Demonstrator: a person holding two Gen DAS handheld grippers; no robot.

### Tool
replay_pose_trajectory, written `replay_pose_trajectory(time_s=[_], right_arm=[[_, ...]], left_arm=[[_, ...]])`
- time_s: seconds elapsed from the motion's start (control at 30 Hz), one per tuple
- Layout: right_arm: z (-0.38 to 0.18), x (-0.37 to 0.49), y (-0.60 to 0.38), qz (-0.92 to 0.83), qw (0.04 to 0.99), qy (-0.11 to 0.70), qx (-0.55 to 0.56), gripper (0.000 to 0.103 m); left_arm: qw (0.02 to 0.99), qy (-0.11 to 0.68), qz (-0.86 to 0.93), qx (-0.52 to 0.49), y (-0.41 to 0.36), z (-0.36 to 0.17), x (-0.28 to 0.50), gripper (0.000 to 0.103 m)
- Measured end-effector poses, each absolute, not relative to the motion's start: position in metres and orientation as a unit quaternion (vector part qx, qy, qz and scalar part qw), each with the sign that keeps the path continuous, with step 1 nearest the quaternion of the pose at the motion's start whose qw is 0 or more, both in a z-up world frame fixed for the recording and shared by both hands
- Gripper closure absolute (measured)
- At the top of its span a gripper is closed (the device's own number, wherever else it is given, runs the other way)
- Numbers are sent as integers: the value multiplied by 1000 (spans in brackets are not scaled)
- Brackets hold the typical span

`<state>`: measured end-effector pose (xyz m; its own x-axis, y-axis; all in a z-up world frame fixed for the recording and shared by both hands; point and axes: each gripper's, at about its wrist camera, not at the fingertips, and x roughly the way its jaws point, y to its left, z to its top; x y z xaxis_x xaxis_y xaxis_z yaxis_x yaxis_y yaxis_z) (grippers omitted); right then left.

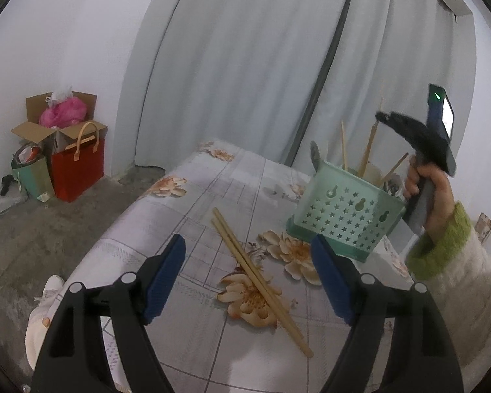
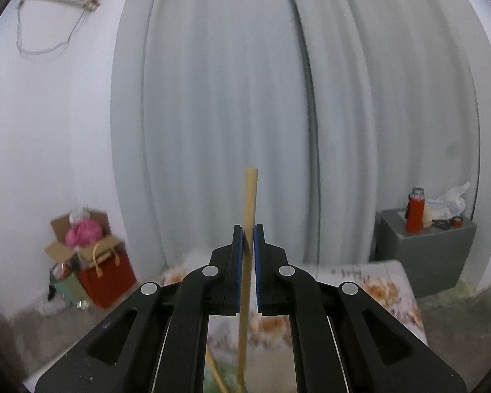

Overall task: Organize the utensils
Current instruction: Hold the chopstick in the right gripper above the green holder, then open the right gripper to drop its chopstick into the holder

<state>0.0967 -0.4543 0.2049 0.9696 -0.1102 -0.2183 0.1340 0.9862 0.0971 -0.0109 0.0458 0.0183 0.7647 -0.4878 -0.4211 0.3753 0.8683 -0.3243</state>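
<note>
We see a green holder point(image 1: 342, 219) at the right of the table point(image 1: 193, 203), with several chopsticks point(image 1: 367, 152) standing in it; its other contents are hard to make out. Two chopsticks point(image 1: 258, 278) lie loose near its left. Our left gripper point(image 1: 247, 278) gapes wide over them. Our right gripper point(image 2: 248, 245) clamps one upright chopstick point(image 2: 249, 196), its lower end blurred.
</note>
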Motion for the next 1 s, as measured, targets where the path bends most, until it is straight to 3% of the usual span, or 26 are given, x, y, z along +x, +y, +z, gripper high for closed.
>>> replay_pose_trajectory(time_s=[0.07,0.2,0.3,0.5,0.67,1.0], right_arm=[[196,84,-456,-64,989,127,52,93],[189,55,-461,-77,986,134,55,62],[196,30,-467,-78,987,127,65,56],[212,-2,-466,-48,990,101,86,52],[199,-4,-431,27,988,135,67,50],[107,52,-355,143,917,372,17,50]], left_arm=[[932,258,-229,-113,47,16,-10,26],[931,271,-220,-110,48,11,-7,26],[931,281,-210,-104,46,6,-5,26],[929,306,-184,-95,47,-6,0,26],[927,331,-157,-76,42,-19,4,24],[916,382,-114,-47,30,-48,12,21]])
